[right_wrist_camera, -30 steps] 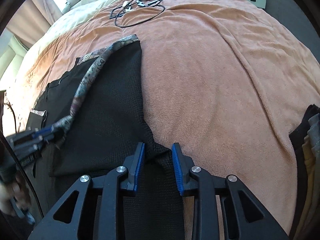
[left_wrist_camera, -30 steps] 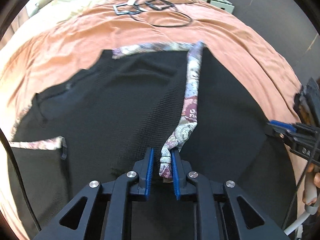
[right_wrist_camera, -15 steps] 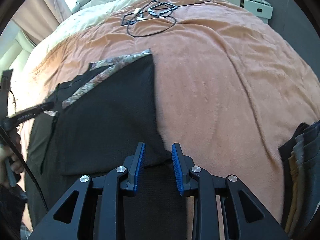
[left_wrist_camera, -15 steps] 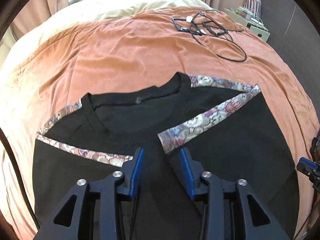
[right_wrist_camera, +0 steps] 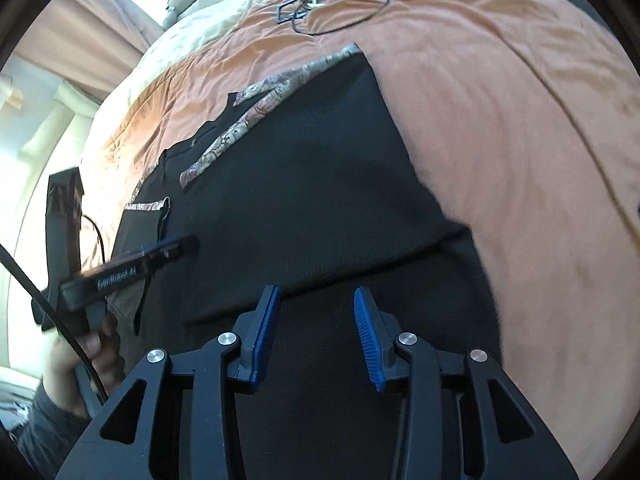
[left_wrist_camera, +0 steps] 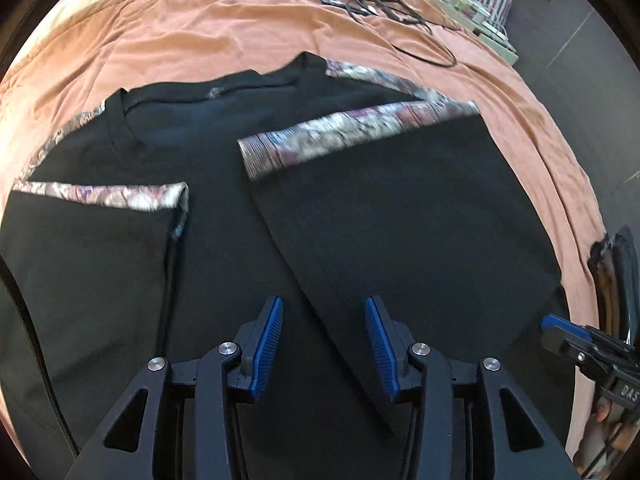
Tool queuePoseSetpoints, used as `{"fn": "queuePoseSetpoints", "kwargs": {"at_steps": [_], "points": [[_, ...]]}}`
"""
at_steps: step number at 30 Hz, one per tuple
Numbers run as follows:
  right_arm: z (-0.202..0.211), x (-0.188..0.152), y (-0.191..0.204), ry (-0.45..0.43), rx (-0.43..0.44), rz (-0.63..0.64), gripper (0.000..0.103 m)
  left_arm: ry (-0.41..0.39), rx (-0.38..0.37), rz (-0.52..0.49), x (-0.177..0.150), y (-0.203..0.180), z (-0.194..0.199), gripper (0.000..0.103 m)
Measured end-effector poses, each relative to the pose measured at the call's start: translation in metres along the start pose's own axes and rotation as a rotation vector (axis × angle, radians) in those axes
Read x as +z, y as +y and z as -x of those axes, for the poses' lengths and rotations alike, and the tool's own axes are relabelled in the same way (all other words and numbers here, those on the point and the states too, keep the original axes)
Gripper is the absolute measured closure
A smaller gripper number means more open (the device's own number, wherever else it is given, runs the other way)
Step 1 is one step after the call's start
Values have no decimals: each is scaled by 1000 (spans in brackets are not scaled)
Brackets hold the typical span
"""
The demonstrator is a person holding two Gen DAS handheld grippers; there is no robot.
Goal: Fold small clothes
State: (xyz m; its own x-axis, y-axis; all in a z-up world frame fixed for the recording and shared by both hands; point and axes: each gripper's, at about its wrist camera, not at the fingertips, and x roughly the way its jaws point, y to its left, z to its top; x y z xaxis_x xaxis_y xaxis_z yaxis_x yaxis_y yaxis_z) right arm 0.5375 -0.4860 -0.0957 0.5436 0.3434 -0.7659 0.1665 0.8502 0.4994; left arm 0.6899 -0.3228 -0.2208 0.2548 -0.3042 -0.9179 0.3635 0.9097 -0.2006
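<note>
The black T-shirt (left_wrist_camera: 224,208) lay flat on the orange bedspread (left_wrist_camera: 200,36), neckline at the far side and hem toward the person, so its long axis ran near to far. Both sides were already turned in: the right panel (left_wrist_camera: 400,232) lay folded over the body with its patterned sleeve band (left_wrist_camera: 352,132) slanting across the chest, and the left sleeve band (left_wrist_camera: 108,194) lay folded in at the left. The left gripper (left_wrist_camera: 324,344) hovered over the near middle of the shirt, fingers spread and holding nothing — the folded panel's diagonal edge ran just ahead of it. The right gripper (right_wrist_camera: 316,336) hung over the near right part, fingers likewise released, with the folded panel's near edge (right_wrist_camera: 320,280) just in front. Judging from this, the likely next move was a near-to-far fold, each gripper taking the hem on its own side. A tangle of black cables (left_wrist_camera: 384,4) lay well beyond the collar.
</note>
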Motion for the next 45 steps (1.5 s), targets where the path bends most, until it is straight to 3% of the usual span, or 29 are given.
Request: {"fn": "queuePoseSetpoints", "kwargs": {"at_steps": [4, 6, 9, 11, 16, 23, 27, 28, 29, 31, 38, 42, 45], "points": [[-11, -1, -10, -5, 61, -80, 67, 10, -43, 34, -16, -6, 4, 59], [-15, 0, -14, -21, 74, -124, 69, 17, -61, 51, -22, -9, 5, 72], [-23, 2, -18, -30, 100, -173, 84, 25, -70, 61, -30, -13, 6, 91], [-28, 0, -15, -21, 117, -188, 86, 28, -79, 67, -33, -15, 7, 97], [-29, -6, -5, -19, 110, -159, 100, 31, -75, 60, -45, -24, 13, 98], [-22, -16, -2, -8, 72, -141, 101, 51, -110, 82, -54, -24, 17, 98], [-17, -13, 8, 30, 37, -103, 99, 30, -123, 101, -51, -9, 34, 87], [-14, -13, 11, 28, 37, -89, 93, 13, -111, 106, -49, -3, 40, 84], [-8, -13, 13, 21, 35, -73, 86, -3, -100, 116, -48, 5, 47, 76], [-1, -15, 15, 11, 32, -60, 50, -41, -77, 147, -46, 27, 66, 67], [29, -31, 20, -28, -4, -12, 48, -87, -18, 158, -64, 75, 114, 66], [52, -44, 29, -57, -22, 30, 48, -136, 5, 136, -83, 91, 145, 43], [67, -52, 36, -62, -44, 57, 48, -169, 16, 137, -99, 102, 169, 42]]}}
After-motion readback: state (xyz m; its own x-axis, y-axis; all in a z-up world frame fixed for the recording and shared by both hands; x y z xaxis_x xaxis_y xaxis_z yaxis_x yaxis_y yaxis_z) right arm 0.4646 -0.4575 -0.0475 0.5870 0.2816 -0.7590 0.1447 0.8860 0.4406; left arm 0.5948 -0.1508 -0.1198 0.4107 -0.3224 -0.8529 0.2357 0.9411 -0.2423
